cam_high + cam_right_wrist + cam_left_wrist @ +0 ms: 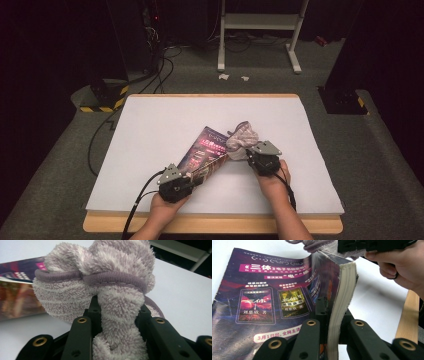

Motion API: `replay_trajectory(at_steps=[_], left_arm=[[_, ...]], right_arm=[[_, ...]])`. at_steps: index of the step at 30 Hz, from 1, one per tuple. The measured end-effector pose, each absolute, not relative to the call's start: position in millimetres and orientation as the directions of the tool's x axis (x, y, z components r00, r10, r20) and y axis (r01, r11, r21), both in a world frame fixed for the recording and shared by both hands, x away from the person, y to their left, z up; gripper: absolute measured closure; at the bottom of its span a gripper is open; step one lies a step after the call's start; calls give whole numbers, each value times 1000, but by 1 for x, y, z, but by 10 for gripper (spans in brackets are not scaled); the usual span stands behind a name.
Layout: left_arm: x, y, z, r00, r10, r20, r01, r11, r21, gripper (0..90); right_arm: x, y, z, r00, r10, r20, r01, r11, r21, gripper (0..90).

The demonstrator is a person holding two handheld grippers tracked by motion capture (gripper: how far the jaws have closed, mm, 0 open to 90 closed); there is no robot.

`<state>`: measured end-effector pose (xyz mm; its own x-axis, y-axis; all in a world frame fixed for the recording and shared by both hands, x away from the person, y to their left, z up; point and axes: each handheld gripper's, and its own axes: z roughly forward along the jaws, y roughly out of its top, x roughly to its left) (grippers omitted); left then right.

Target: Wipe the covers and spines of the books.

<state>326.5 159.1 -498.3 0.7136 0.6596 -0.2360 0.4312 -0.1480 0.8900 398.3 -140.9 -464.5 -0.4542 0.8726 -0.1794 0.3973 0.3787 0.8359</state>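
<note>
Left tongs (196,176) are clamping the near corner of the book (206,152), jaws closed tight on cover and page block; in the left gripper view the page edge (342,307) is standing up between the jaws. The grip seems meant to pin and tilt the book so its cover faces the cloth.

Right tongs (248,154) are pinching a bunched fluffy lilac cloth (117,302), jaws partly closed with the pile squeezed between them. The wad (242,139) is hanging at the book's far right corner, touching or just over its top edge; I cannot tell which. It looks like wiping the cover is the work in hand.

The book is lying slantwise near the middle of the white bench (150,130), toward the person's side.

Room: bare bench is lying open left of, beyond and right of the book. The wooden front lip (210,224) is running close behind the left hand (161,207), so pulling the book nearer is leaving little margin.
</note>
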Motion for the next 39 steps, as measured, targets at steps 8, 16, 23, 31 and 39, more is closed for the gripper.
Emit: replay_trajectory(at_steps=[8,16,23,31,39], left_arm=[[326,158,-498,714,660,-234,430,-149,890,836],[325,158,-499,715,661,-228,427,-154,891,836],[325,157,-498,715,664,-217,419,-160,893,836],[323,155,-498,714,673,-194,406,-172,897,836],[322,153,-498,714,676,-183,403,-183,897,836]], right_arm=[[384,-120,-460,-516,840,-167,354,387,851,670],[364,-96,-454,-590,793,-155,297,391,872,668],[347,-76,-446,-645,749,-150,249,392,886,666],[335,-58,-437,-686,714,-138,219,383,897,663],[337,-55,-437,-671,722,-168,215,407,888,664]])
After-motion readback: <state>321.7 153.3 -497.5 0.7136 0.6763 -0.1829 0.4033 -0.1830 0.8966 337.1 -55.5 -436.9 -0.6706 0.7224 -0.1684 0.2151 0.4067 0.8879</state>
